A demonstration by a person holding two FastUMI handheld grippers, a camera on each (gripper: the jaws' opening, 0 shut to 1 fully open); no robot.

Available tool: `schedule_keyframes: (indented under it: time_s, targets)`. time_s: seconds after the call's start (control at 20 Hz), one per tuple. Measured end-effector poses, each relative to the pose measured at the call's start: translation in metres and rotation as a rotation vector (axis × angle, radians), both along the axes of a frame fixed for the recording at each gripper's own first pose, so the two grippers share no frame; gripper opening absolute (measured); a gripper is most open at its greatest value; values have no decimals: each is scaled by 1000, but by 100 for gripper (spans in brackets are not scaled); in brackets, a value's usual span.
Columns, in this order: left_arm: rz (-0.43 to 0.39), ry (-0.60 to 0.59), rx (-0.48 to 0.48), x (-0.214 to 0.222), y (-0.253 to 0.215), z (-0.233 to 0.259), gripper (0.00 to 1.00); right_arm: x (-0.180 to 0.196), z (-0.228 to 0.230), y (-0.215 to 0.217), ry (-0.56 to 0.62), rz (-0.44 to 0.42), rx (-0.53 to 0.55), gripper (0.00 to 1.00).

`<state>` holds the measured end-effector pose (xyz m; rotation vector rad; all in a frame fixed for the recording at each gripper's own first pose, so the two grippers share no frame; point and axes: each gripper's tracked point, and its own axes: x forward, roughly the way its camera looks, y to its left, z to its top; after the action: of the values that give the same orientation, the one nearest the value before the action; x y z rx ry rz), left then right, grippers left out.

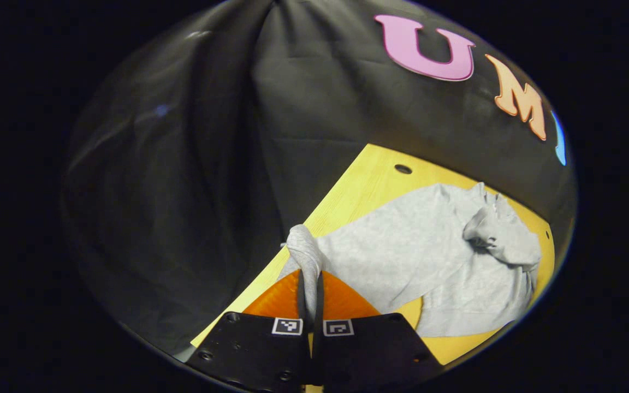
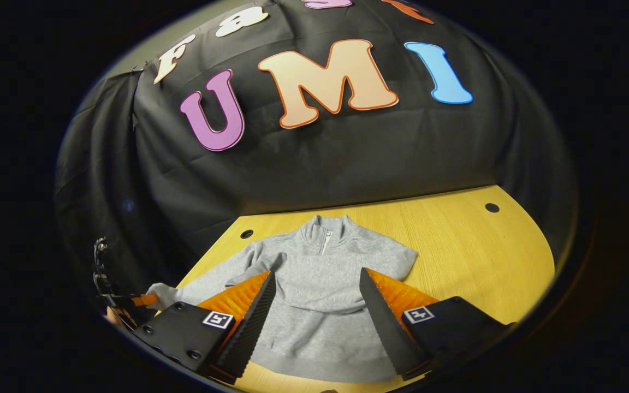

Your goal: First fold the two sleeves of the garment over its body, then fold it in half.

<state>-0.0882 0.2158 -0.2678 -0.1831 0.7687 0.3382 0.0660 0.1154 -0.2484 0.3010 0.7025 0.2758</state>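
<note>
Recording booth: black cloth wall (image 2: 320, 164) behind a yellow wooden table (image 2: 467, 240).

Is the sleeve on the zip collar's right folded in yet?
Folded: in the right gripper view that sleeve lies across the sweatshirt's body. The other sleeve stretches outward, pinched in the left tool.

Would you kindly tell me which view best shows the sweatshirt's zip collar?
The right gripper view: the collar faces the camera, zip visible, on the flat sweatshirt. In the left gripper view the collar area looks bunched and sideways, zip indistinguishable.
</note>
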Motion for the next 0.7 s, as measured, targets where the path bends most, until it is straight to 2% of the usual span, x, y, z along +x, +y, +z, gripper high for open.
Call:
schedule_keyframes:
  time_s: [0.1, 0.15, 0.2, 0.5, 0.55, 0.6, 0.7]
  targets:
    - [-56, -43, 4, 27, -19, 19, 0, -6, -5, -8, 18, -14, 16, 97]
    - [-77, -57, 12, 38, -26, 25, 0, -7, -7, -12, 28, -19, 23, 92]
    - [-99, -73, 12, 50, -34, 31, 0, -11, -10, -15, 38, -23, 26, 97]
    - [-226, -123, 42, 109, -83, 66, 0, -18, -11, -41, 40, -57, 31, 97]
    - [-247, -137, 40, 119, -96, 71, 0, -21, -10, -45, 44, -64, 38, 92]
    - [-267, -146, 38, 127, -107, 75, 0, -22, -13, -50, 45, -73, 38, 97]
    - [-319, -157, 32, 141, -132, 81, 0, -30, -12, -62, 41, -86, 26, 97]
